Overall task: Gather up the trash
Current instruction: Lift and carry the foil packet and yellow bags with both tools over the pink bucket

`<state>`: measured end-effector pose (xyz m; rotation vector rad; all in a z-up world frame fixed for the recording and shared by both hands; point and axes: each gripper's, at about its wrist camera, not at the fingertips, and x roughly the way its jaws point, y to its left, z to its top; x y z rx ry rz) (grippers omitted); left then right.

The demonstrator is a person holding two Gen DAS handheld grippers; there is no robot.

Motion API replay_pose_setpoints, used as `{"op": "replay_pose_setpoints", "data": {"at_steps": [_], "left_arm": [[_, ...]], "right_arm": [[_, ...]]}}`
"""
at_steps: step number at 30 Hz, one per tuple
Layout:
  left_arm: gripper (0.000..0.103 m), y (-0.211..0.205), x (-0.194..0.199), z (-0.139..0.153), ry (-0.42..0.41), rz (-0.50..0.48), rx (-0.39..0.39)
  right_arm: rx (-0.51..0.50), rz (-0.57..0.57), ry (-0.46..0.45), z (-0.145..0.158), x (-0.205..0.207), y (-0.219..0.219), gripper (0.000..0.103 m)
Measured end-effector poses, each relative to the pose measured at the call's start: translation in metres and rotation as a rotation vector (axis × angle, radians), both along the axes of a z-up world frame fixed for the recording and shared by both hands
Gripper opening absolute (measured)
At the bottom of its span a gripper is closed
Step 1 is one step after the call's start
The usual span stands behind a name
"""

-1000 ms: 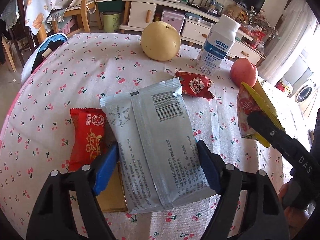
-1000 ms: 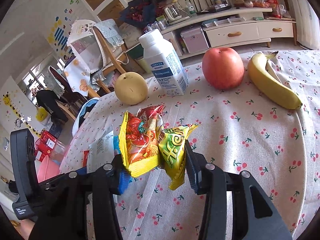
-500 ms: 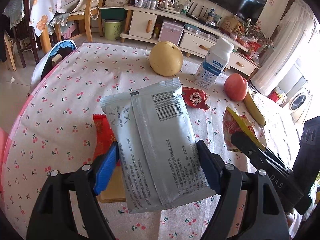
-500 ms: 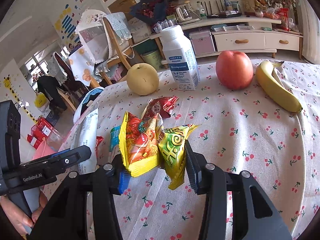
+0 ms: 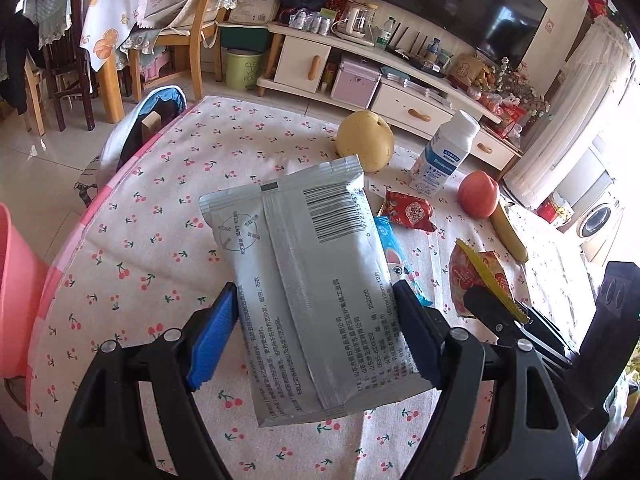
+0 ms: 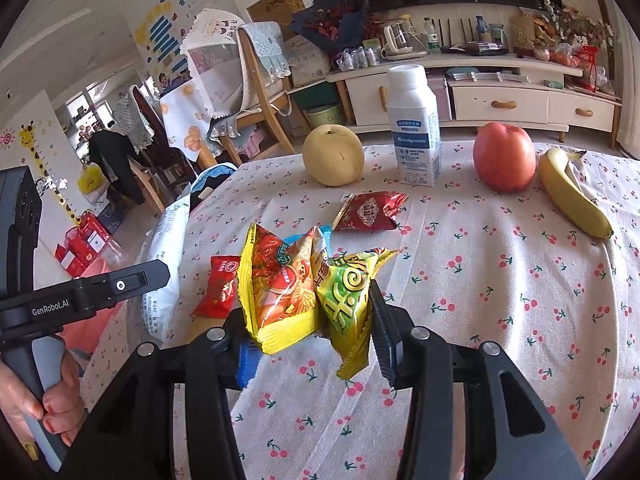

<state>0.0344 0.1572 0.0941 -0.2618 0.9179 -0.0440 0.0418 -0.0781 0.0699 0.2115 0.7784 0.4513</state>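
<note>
Left gripper (image 5: pixel 316 340) clamped on a large silver-grey foil packet (image 5: pixel 308 280) with a barcode, held above the cherry-print tablecloth (image 5: pixel 160 216). Right gripper (image 6: pixel 308 328) squeezed shut on two crumpled snack wrappers at once — a red-and-yellow one (image 6: pixel 276 280) and a green-and-yellow one (image 6: pixel 348 292) — also lifted off the cloth. Both loads up, so the step in hand looks like carry-off to the bin. Pink plastic tub (image 5: pixel 16 292) showing at the far left edge of the left view, beside the table; likely the drop spot, though not certain.

Lying on the cloth yet: a red foil wrapper (image 6: pixel 370 212) near the white milk bottle (image 6: pixel 414 128), a small red sachet (image 6: pixel 220 286), and a blue wrapper (image 5: pixel 394 256) half hidden behind the packet. Pear, apple and banana not trash, to be left alone.

Next move calls for swinging left past the table edge, getting over the tub, then opening — left first, being nearer.
</note>
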Motion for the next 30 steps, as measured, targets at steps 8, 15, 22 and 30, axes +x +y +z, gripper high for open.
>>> {"op": "replay_pose_setpoints", "data": {"at_steps": [8,15,22,30], "left_arm": [[0.078,0.031,-0.015,0.01,-0.014,0.03,-0.003],[0.078,0.06,-0.026,0.018,-0.015,0.065,0.0],[0.078,0.095,-0.037,0.03,-0.021,0.116,0.012],[0.078,0.156,-0.052,0.041,-0.015,0.246,0.034]], "right_arm": [[-0.002,0.042,-0.008,0.008,-0.014,0.028,0.047],[-0.014,0.089,-0.008,0.012,-0.028,0.058,0.047],[0.002,0.146,0.004,0.014,-0.038,0.095,0.048],[0.002,0.229,-0.02,0.026,-0.056,0.151,0.048]]}}
